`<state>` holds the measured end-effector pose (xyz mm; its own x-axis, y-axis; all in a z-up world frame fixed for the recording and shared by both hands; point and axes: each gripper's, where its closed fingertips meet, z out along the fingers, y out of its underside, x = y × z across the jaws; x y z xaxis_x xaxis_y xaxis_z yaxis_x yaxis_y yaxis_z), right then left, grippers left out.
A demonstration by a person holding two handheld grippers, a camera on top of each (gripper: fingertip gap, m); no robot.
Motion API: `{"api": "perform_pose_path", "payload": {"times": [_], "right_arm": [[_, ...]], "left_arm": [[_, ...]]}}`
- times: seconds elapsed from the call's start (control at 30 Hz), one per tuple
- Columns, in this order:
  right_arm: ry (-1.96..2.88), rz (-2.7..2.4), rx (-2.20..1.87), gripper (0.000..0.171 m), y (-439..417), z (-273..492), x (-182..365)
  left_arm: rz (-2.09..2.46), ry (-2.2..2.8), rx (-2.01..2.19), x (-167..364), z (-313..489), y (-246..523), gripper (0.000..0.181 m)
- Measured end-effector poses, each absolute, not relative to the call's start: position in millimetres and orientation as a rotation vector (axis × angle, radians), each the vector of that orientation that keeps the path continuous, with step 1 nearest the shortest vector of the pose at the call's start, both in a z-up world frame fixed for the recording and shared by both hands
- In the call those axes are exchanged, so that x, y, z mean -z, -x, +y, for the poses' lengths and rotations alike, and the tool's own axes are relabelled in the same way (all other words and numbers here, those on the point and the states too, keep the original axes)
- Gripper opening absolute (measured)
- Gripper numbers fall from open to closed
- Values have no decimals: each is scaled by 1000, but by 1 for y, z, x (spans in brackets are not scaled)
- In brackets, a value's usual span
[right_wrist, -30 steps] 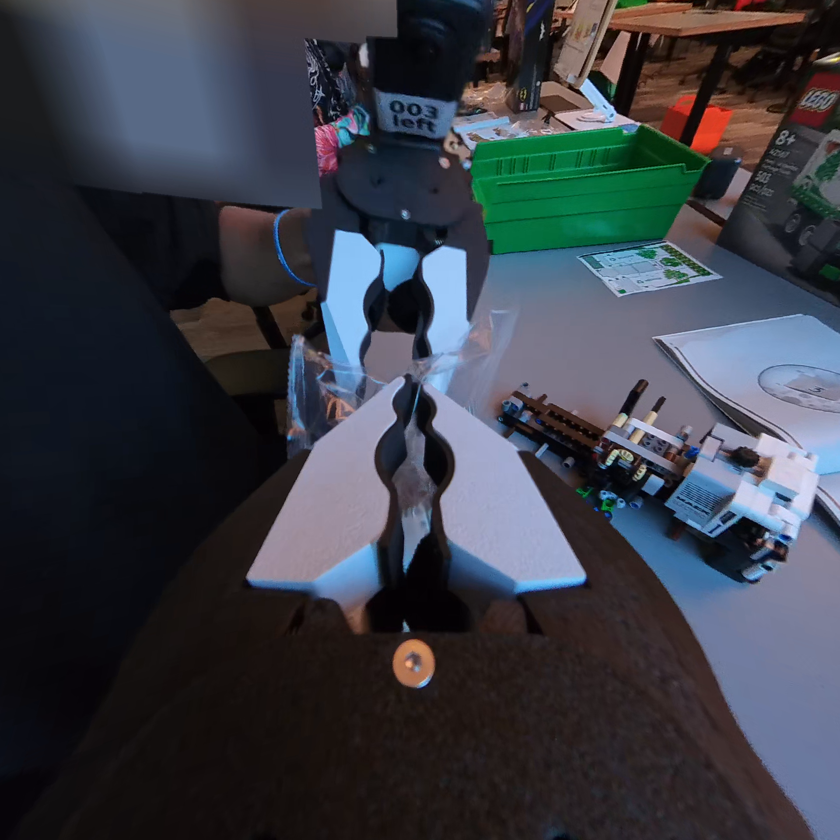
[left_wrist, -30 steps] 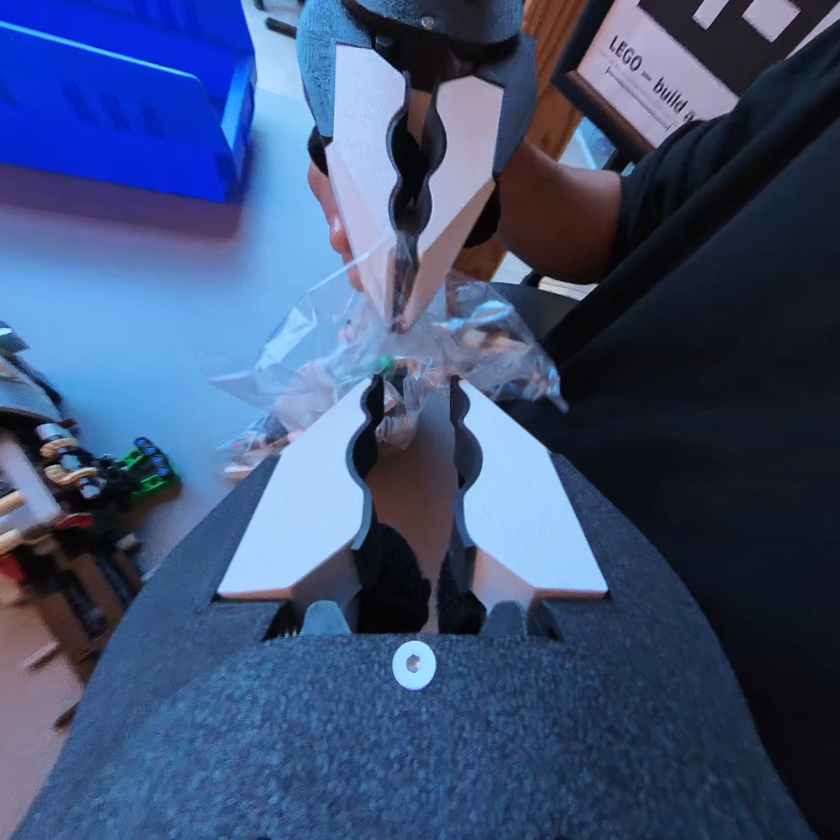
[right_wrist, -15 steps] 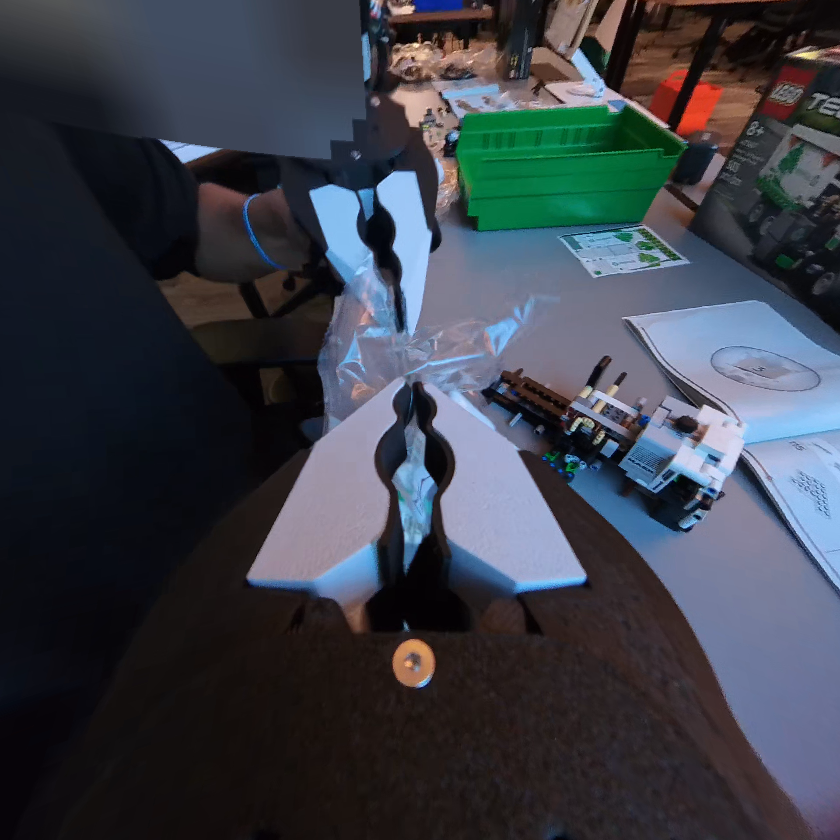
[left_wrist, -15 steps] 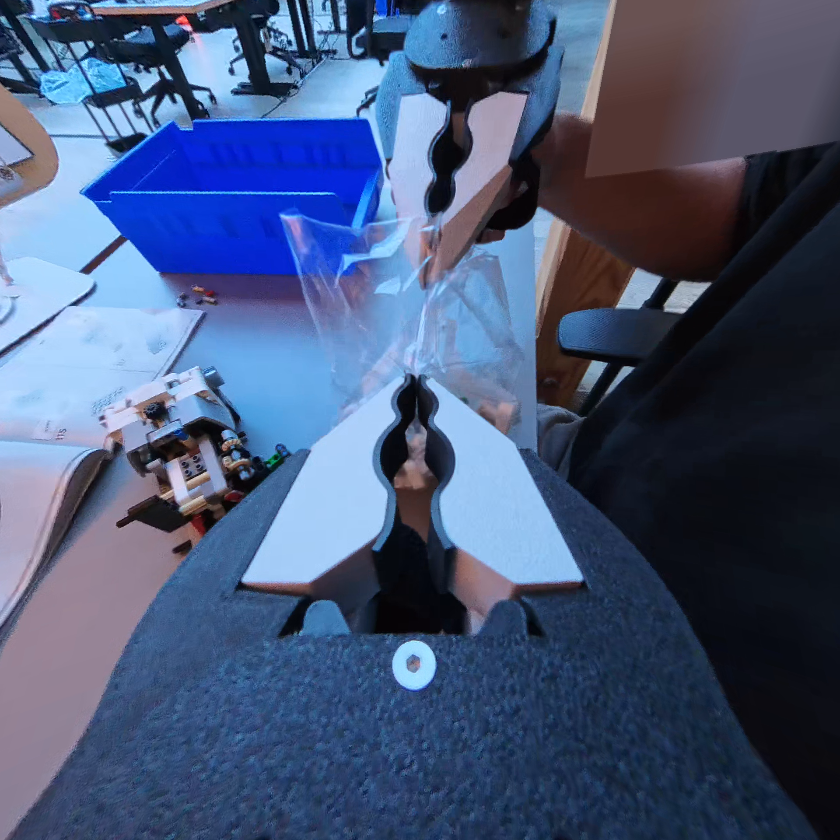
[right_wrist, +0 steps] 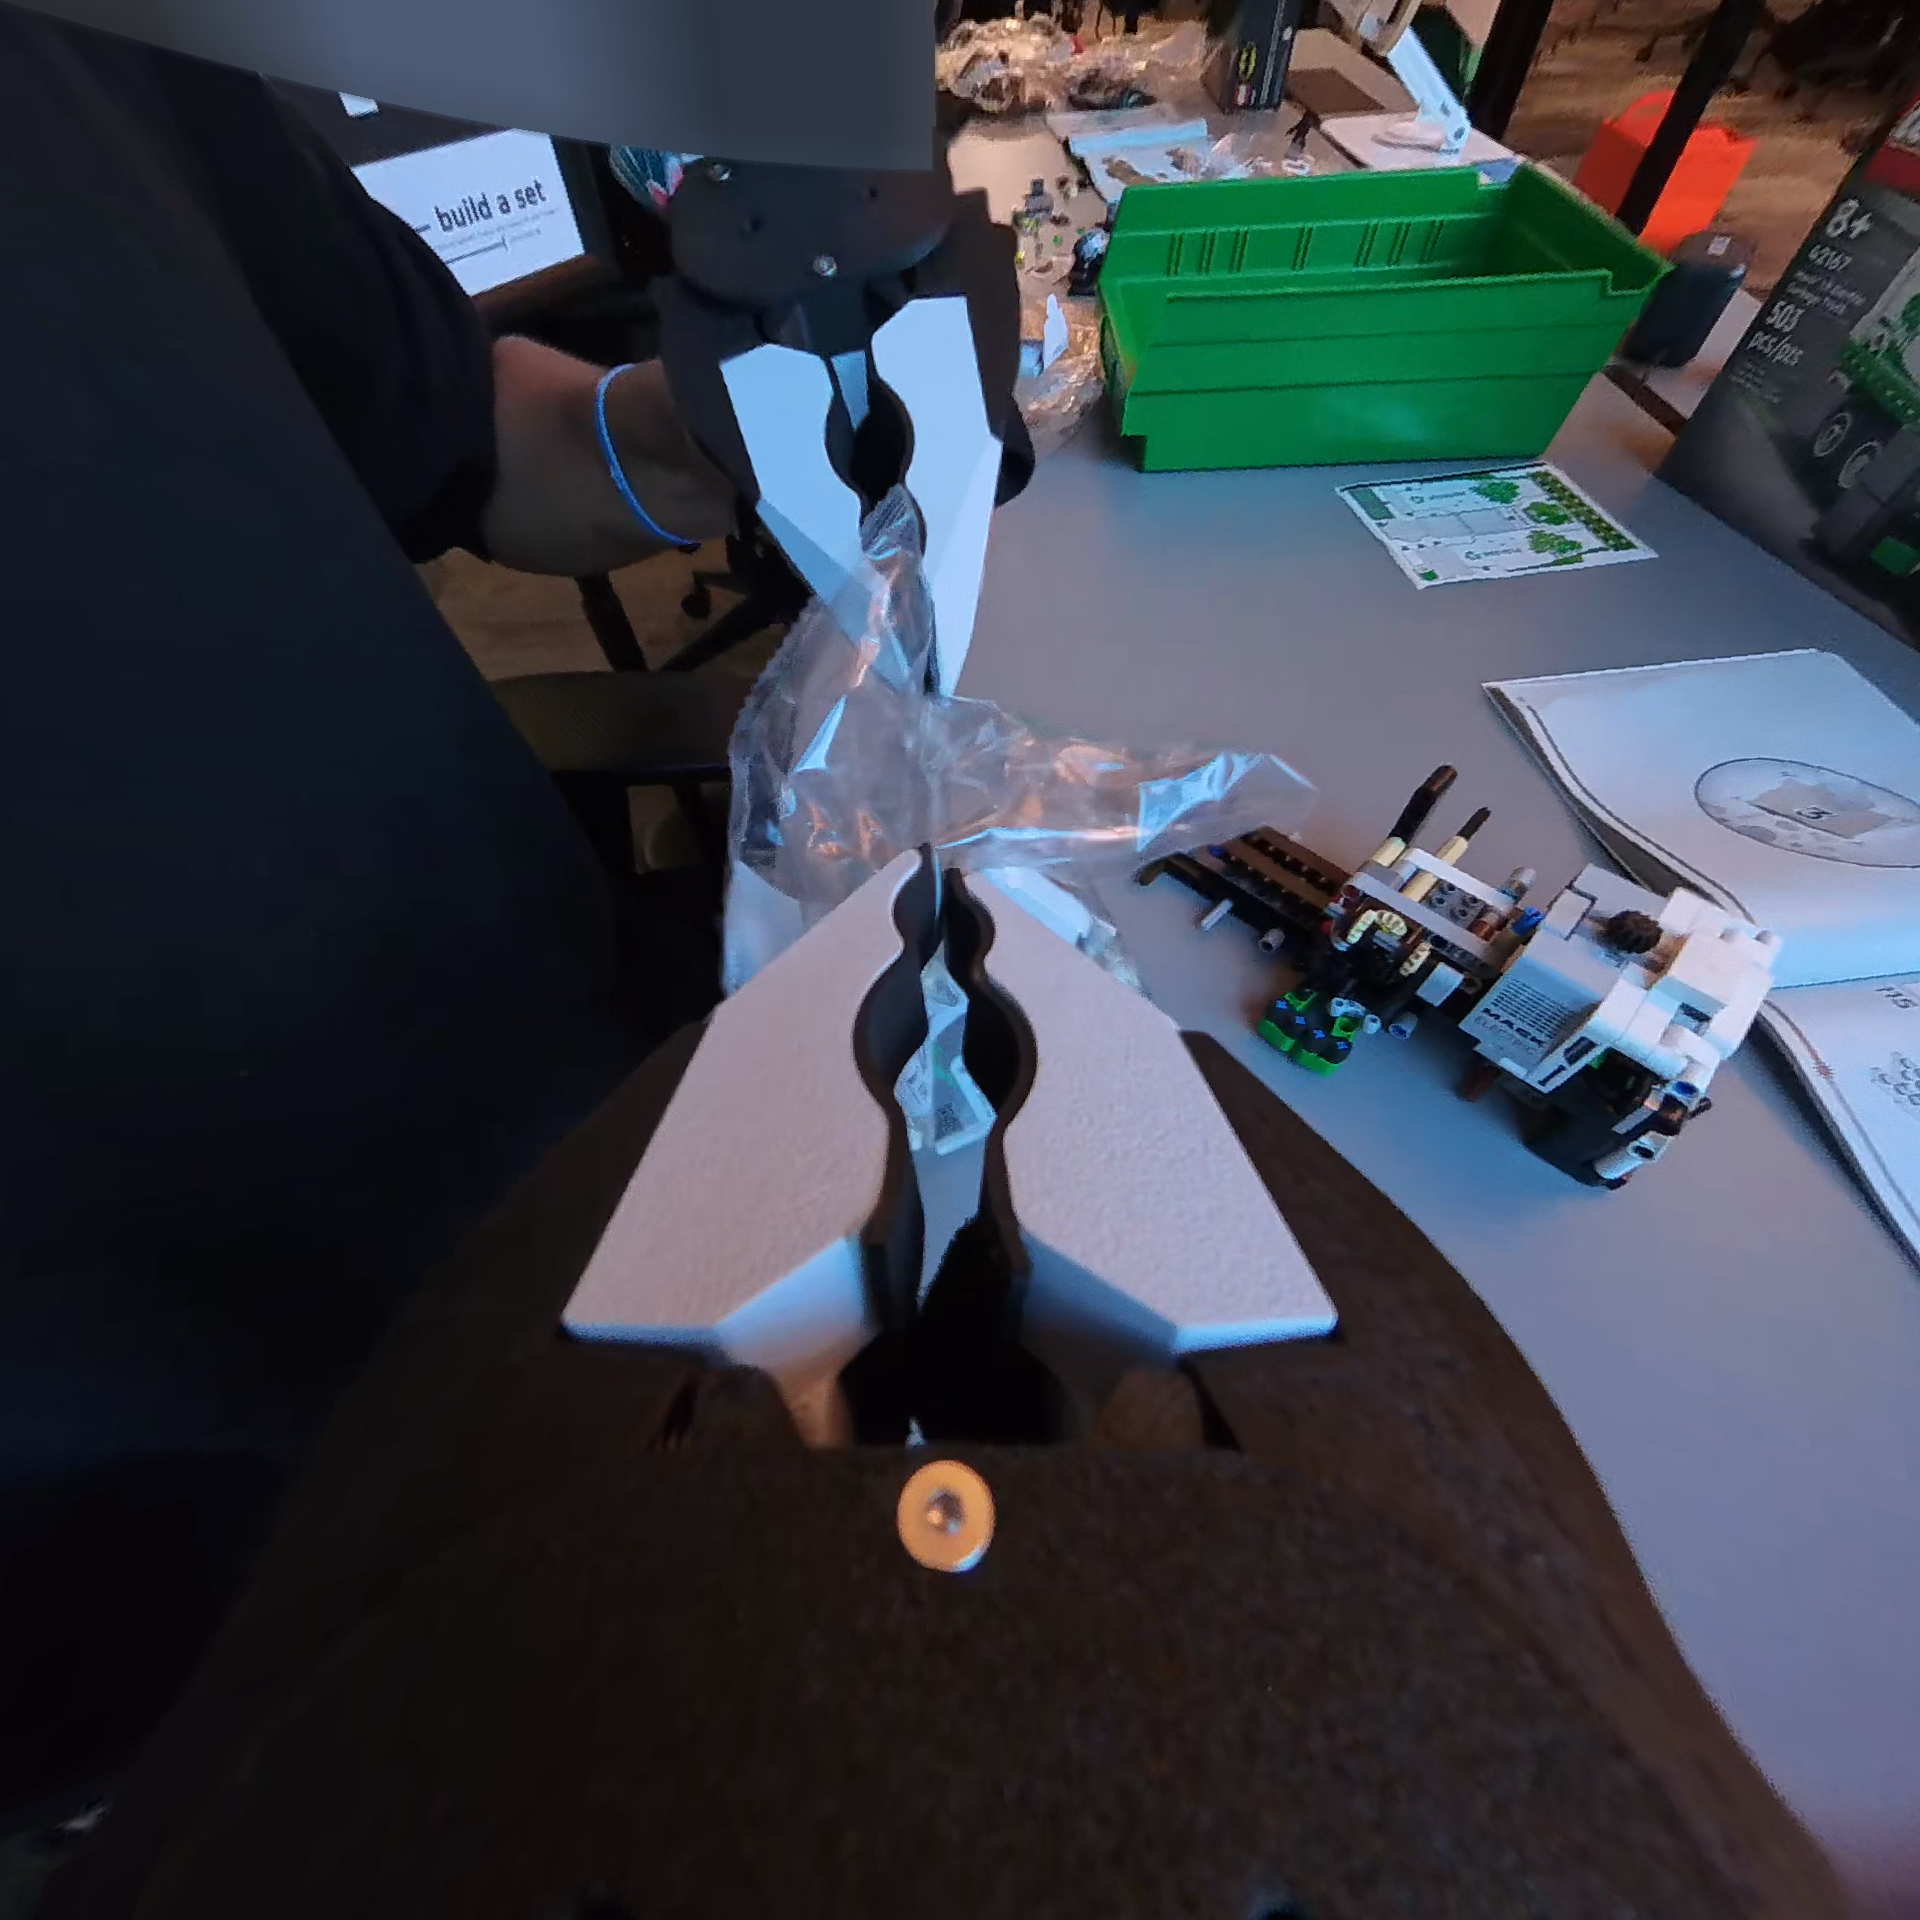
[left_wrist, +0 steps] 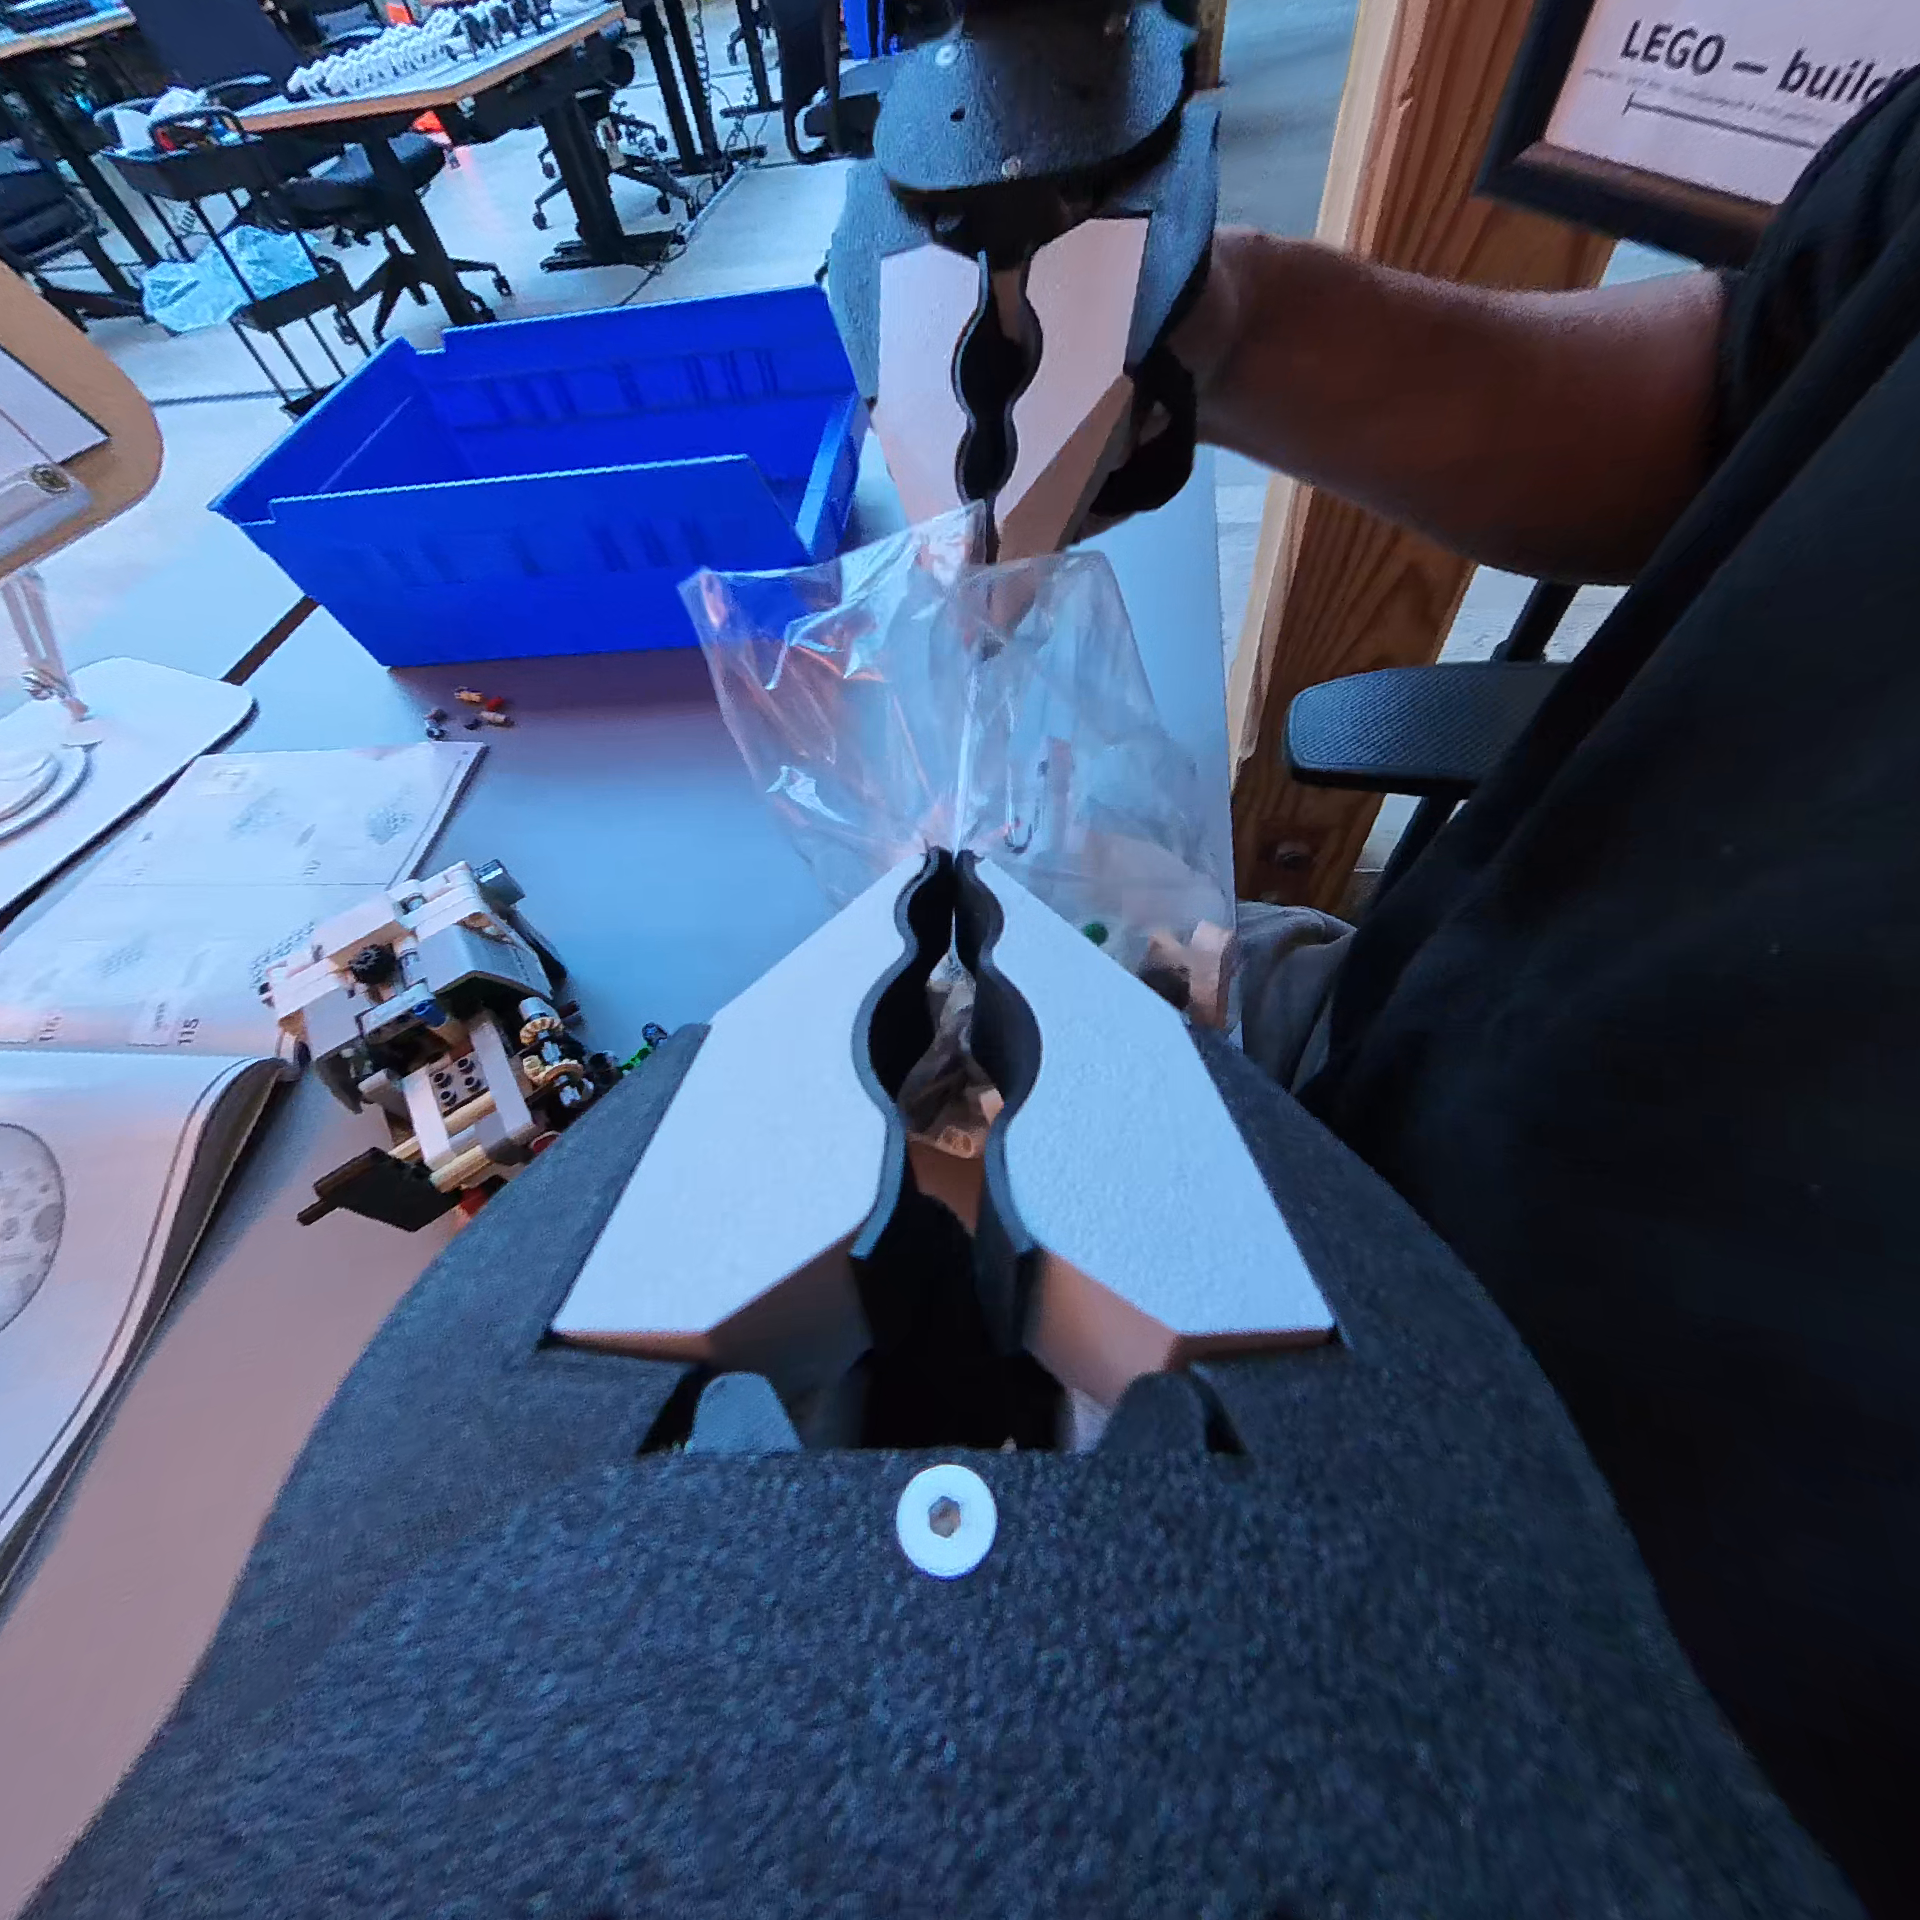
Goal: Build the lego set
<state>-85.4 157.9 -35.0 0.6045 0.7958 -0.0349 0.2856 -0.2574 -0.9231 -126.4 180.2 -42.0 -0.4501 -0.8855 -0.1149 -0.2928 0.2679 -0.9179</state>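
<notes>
A clear plastic bag with small lego parts in its bottom hangs stretched between both grippers, above the near table edge. My left gripper is shut on one part of the bag. My right gripper is shut on another part of the bag. Each gripper shows opposite the other: the right one in the left wrist view, the left one in the right wrist view. The partly built white lego truck stands on the grey table, also in the left wrist view.
A blue bin stands at the back in the left wrist view, with a few loose parts before it. A green bin, a sticker sheet, the set box and open instruction booklets lie around the truck. Tip to tip, the grippers are about 6 centimeters apart. From either gripper's tips it is about 20 centimeters to the partly built white lego truck. Look for it in the left wrist view too.
My left gripper went from open to shut on the bag. Both grippers have lifted and pulled apart, stretching the bag between them.
</notes>
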Motion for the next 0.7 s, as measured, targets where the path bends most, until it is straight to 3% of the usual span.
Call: {"api": "perform_pose_path", "payload": {"times": [0.7], "right_arm": [[1750, -830, -687, 0, 72, 161, 40]], "left_arm": [[1814, 1110, 1328, 45, 193, 130, 0]]}}
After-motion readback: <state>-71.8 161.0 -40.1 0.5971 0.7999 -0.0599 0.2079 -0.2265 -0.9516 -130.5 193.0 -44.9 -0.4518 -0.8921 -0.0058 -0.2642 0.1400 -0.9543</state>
